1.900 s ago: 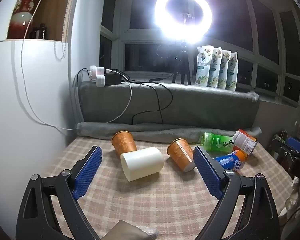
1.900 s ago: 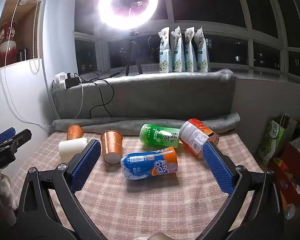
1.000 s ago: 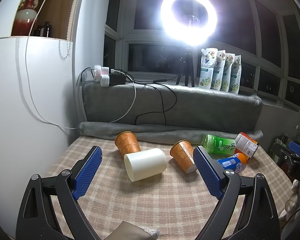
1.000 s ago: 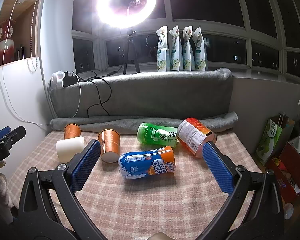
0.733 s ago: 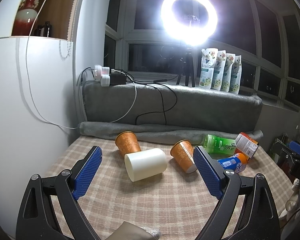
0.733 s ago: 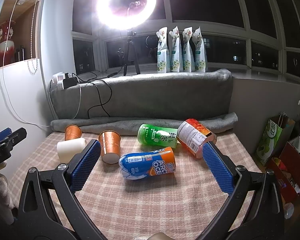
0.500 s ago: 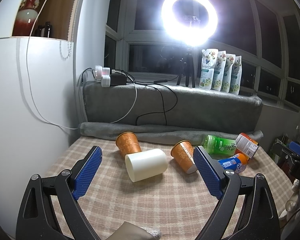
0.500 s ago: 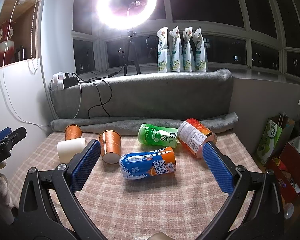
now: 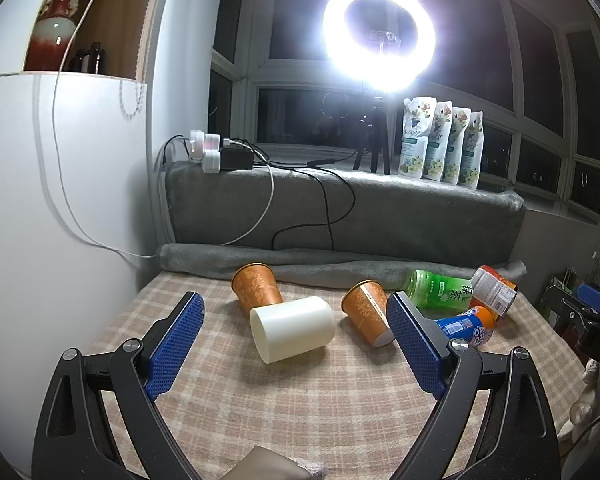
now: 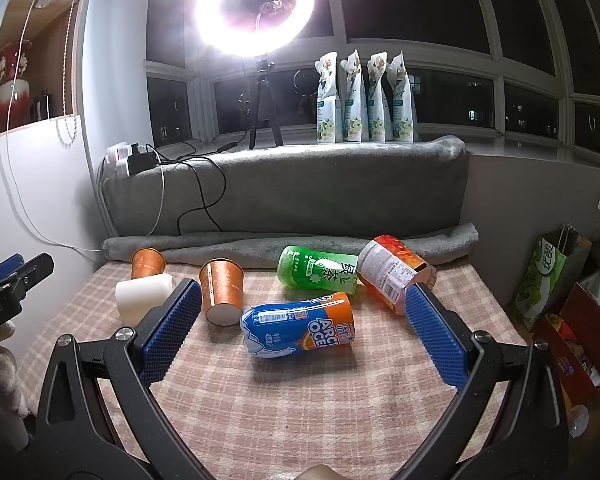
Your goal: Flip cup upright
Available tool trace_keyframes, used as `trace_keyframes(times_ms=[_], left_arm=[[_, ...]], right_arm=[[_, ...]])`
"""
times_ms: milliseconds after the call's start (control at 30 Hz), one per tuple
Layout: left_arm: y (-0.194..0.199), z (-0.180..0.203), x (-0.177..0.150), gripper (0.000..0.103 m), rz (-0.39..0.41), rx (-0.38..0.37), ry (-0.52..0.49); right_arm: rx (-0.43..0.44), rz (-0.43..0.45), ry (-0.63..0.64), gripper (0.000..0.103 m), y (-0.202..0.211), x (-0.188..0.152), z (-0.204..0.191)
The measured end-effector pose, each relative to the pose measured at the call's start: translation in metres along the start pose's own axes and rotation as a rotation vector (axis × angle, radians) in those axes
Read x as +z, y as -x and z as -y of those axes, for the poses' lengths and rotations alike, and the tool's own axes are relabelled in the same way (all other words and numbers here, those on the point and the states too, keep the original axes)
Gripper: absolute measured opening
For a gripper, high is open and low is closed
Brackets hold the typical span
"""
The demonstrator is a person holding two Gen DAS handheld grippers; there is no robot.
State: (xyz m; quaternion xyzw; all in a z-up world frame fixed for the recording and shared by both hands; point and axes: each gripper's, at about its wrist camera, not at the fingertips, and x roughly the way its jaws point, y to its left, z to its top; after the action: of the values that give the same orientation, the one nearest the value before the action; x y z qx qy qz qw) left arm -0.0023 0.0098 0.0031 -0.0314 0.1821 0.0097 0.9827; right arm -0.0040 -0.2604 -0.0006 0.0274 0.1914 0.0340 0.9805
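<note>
A: We see the checked table cloth (image 9: 300, 420) filling the lower half of both views, with the grey blanket (image 9: 340, 216) banked across the middle behind it.

B: Centre of our left wrist view, the cream cup (image 9: 292, 329) lies on its side, touching one orange cup (image 9: 257, 287); another orange cup (image 9: 367, 312) lies tipped just right of it.

A: In our right wrist view the blue bottle (image 10: 300, 330) lies centre frame, with the green bottle (image 10: 320, 268) and red-labelled bottle (image 10: 394, 276) above it.

B: Our left gripper (image 9: 296, 344) is spread wide, holding nothing. Our right gripper (image 10: 300, 340) is equally wide and empty.
</note>
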Motion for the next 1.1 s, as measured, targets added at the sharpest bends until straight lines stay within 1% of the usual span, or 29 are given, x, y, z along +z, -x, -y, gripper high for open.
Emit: trace_keyframes(times_ms=[767, 1100], left_arm=[[0.0, -0.001, 0.0, 0.092, -0.001, -0.001, 0.002], [-0.001, -0.003, -0.001, 0.092, -0.001, 0.003, 0.004]], right_arm=[[0.0, -0.005, 0.001, 0.103, -0.002, -0.002, -0.002], [0.014, -0.03, 0.004, 0.103, -0.014, -0.002, -0.005]])
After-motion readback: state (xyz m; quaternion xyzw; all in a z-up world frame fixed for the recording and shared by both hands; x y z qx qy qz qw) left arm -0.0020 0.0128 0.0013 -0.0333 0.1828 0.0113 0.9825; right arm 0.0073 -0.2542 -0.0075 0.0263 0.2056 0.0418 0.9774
